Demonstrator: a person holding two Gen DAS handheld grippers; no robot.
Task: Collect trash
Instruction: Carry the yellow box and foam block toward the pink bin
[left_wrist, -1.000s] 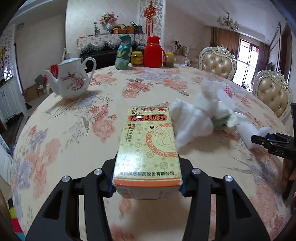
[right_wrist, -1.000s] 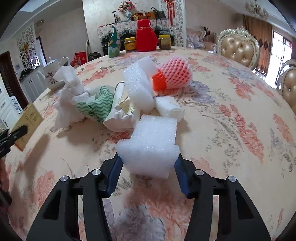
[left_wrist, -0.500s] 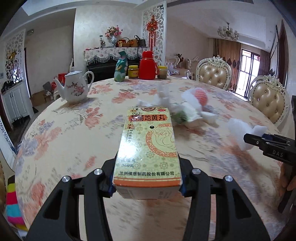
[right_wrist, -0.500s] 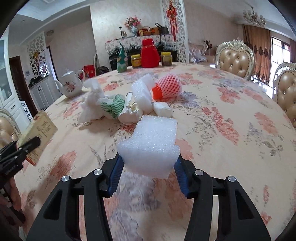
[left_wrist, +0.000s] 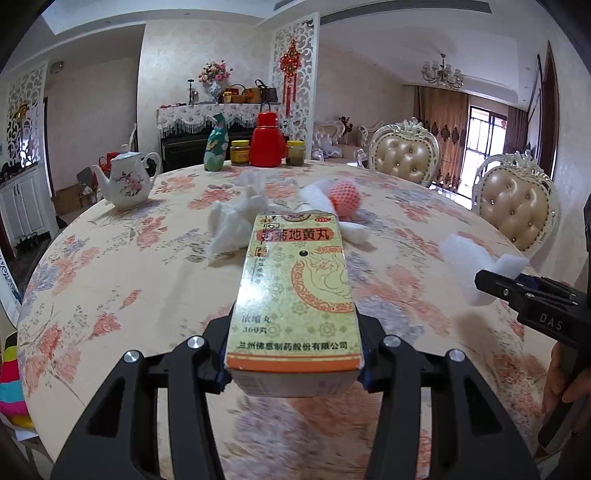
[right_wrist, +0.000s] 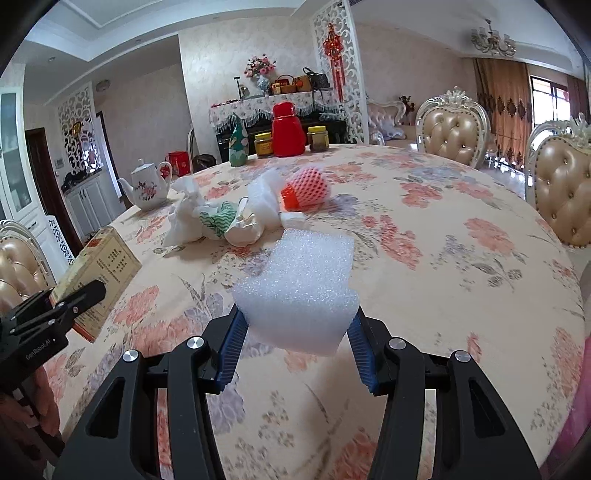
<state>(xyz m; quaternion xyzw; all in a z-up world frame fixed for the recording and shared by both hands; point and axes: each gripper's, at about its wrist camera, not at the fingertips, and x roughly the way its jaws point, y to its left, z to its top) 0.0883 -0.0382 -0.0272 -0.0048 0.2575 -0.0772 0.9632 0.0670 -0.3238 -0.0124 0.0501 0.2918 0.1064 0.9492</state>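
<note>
Medicine carton (left_wrist: 295, 291), yellow and printed, clamped by its near end between the pads of the left tongs (left_wrist: 293, 354) and carried clear of the worktop (left_wrist: 147, 280). White foam block (right_wrist: 301, 291) likewise pinched in the right tongs (right_wrist: 295, 347), part-closed on its near end. Compared with a second earlier, both tongs have drawn back and slightly up from the remaining heap of crumpled tissue (right_wrist: 184, 218), green-striped wrapper (right_wrist: 218, 218) and red foam fruit net (right_wrist: 308, 186), now well apart mid-table. Judged stage: two items collected and in transit to a bin not in view; the heap awaits a further pass
</note>
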